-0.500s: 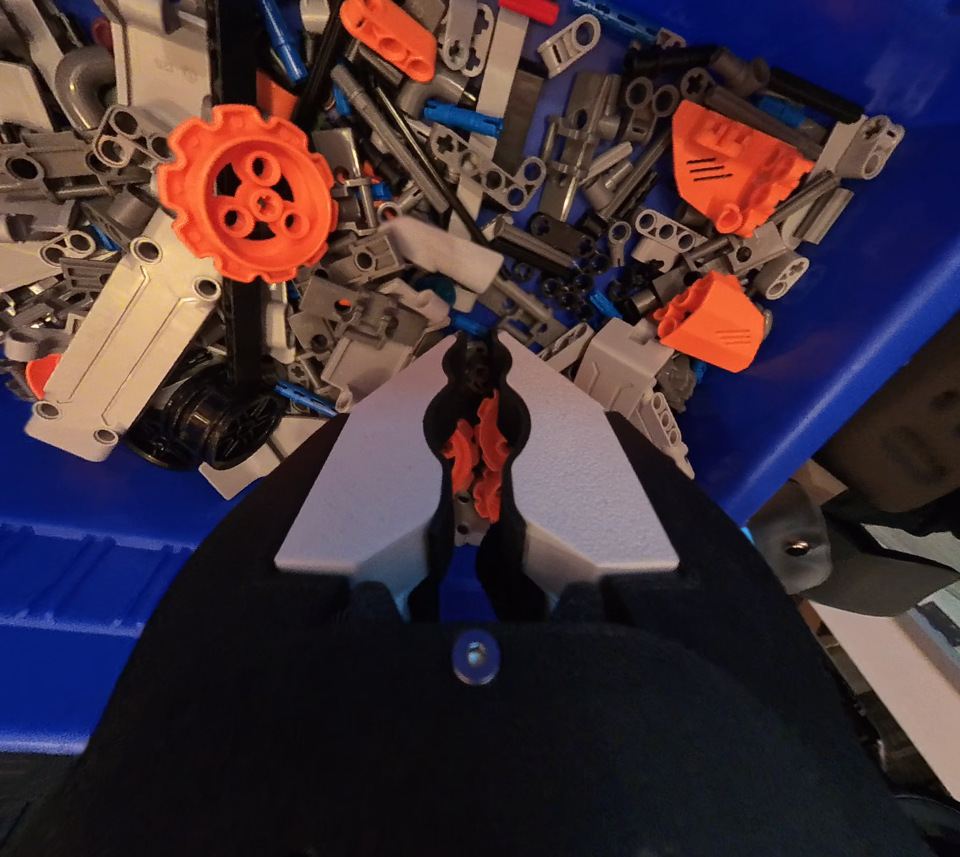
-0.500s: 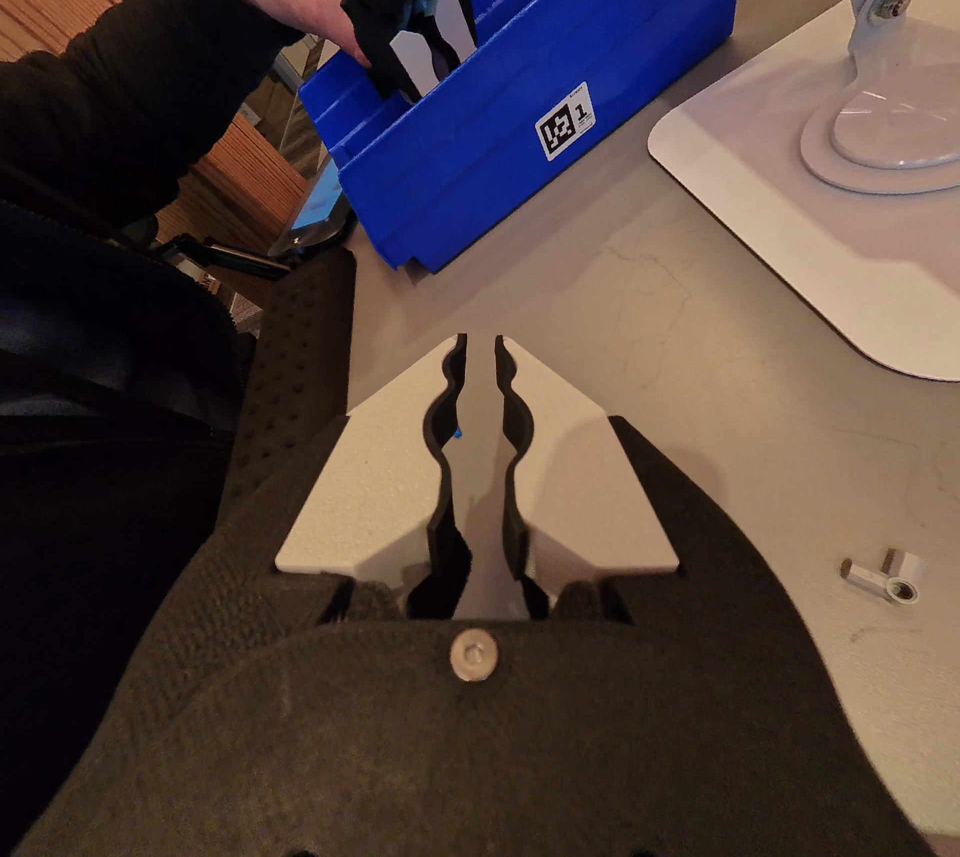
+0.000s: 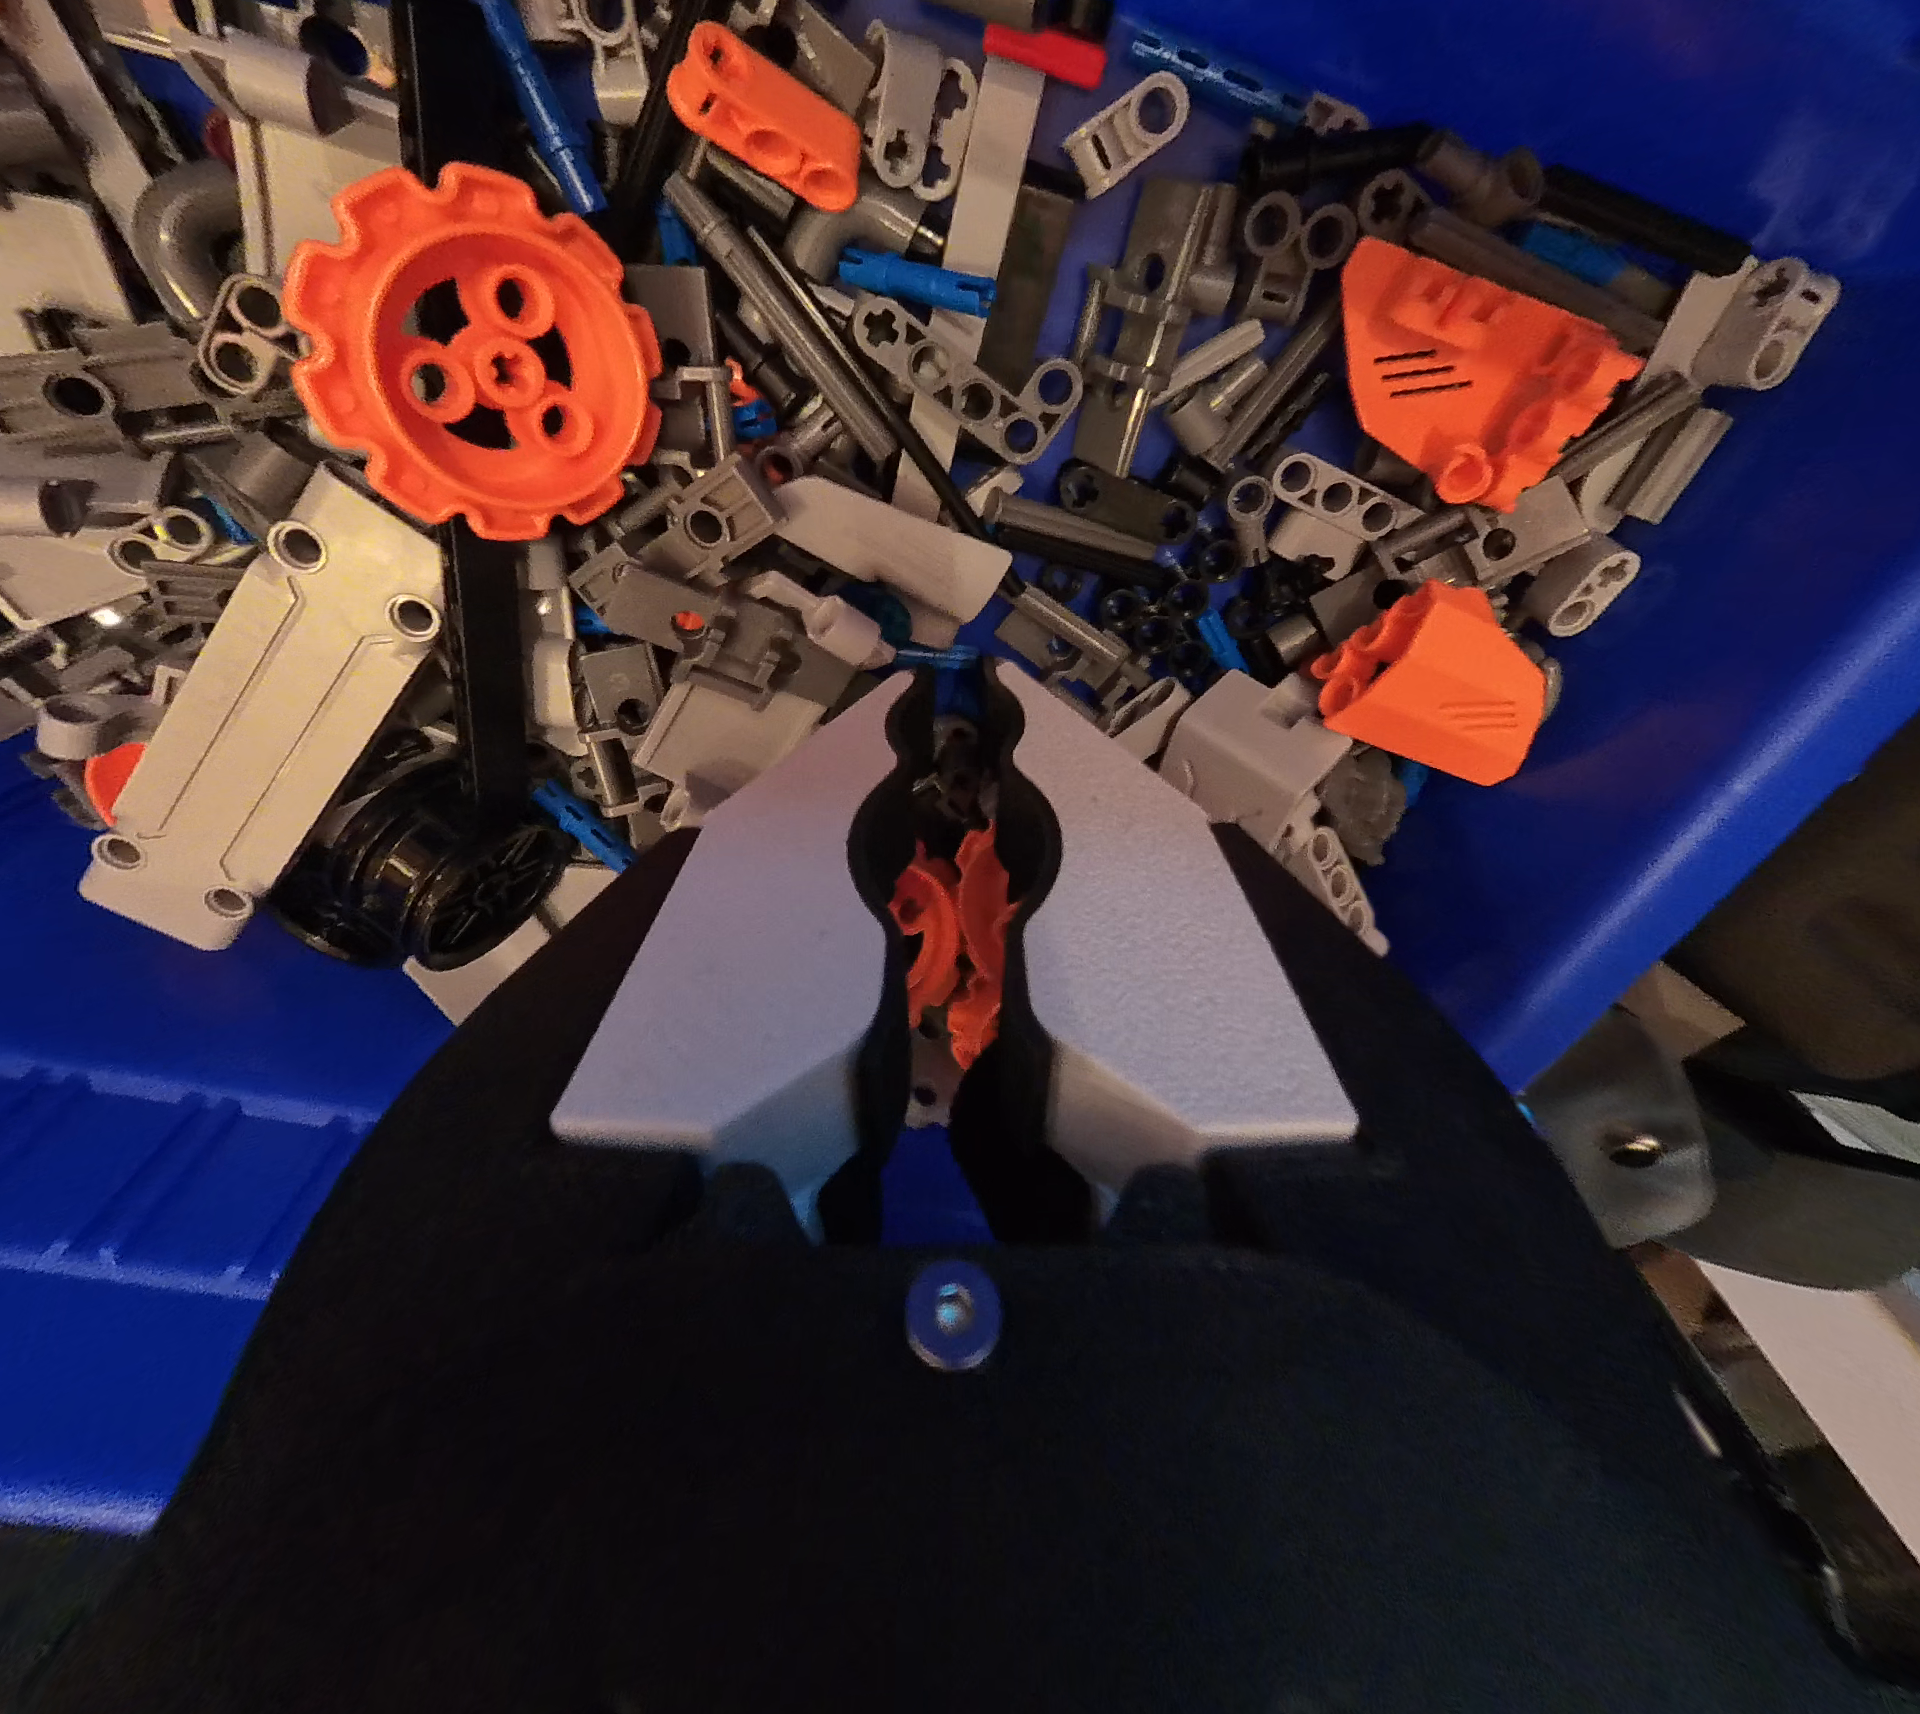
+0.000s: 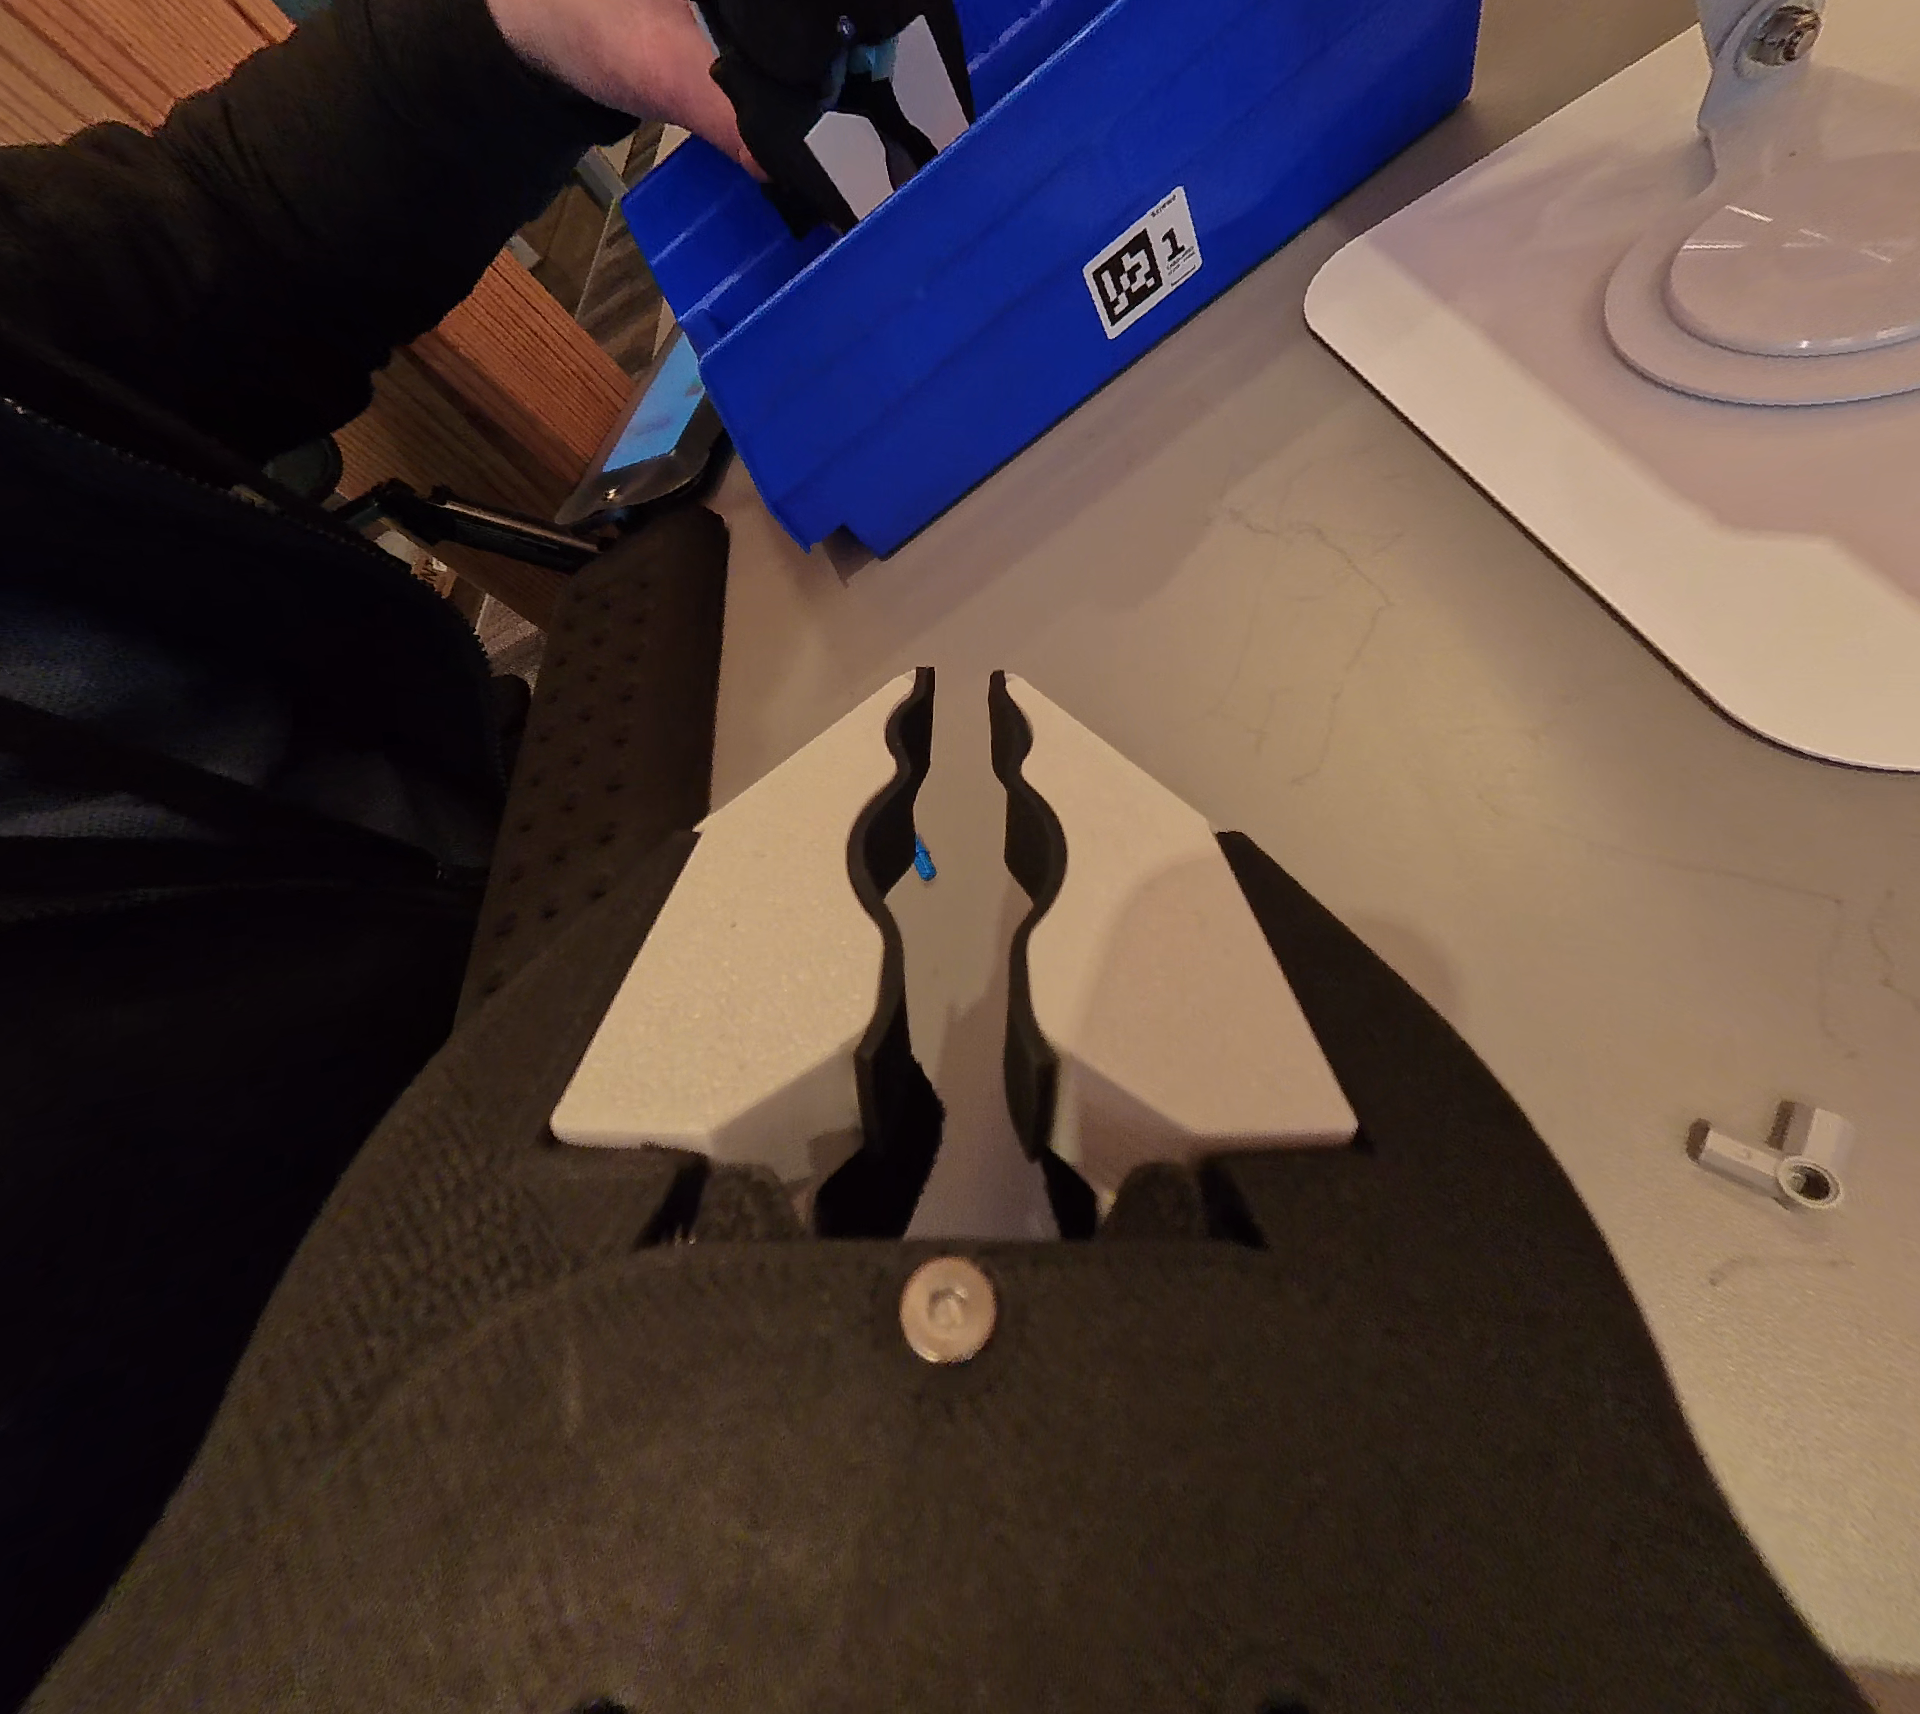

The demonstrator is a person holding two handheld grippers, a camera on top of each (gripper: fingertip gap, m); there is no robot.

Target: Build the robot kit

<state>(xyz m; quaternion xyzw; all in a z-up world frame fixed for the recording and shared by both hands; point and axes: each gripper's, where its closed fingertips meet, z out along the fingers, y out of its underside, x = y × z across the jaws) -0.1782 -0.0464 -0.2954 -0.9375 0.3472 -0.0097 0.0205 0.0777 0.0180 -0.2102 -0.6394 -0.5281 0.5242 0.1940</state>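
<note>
A small orange toothed gear piece [image 3: 951,937] sits pinched between the two fingers of the left gripper [image 3: 951,688], lodged in the wavy black pads partway back from the tips. The fingers are pressed nearly together around it. This gripper reaches down into a blue plastic bin [image 3: 1558,2], its tips just over a heap of grey, black, blue and orange construction-toy parts [image 3: 935,376]. In the heap, up and to the left of the held gear, lies a large orange sprocket wheel [image 3: 473,350]. Up and to the right of the gear are two orange wedge-shaped panels [image 3: 1475,365], and below the sprocket a long light-grey panel [image 3: 270,708] rests beside a black wheel hub [image 3: 447,885].

In the right wrist view, a hand [image 4: 613,12] in a dark sleeve holds the left gripper inside the bin, which stands on a pale grey tabletop [image 4: 1247,625] and carries a white sticker with a black square code [image 4: 1141,277] on its side.

The right gripper [image 4: 961,682] hovers over the tabletop, well apart from the bin, its fingers slightly spread with nothing between them. A tiny blue pin [image 4: 923,859] lies on the table in the gap. To its right lie small white connector pieces [image 4: 1771,1155]. Beyond them is a white stand base [image 4: 1662,417].
</note>
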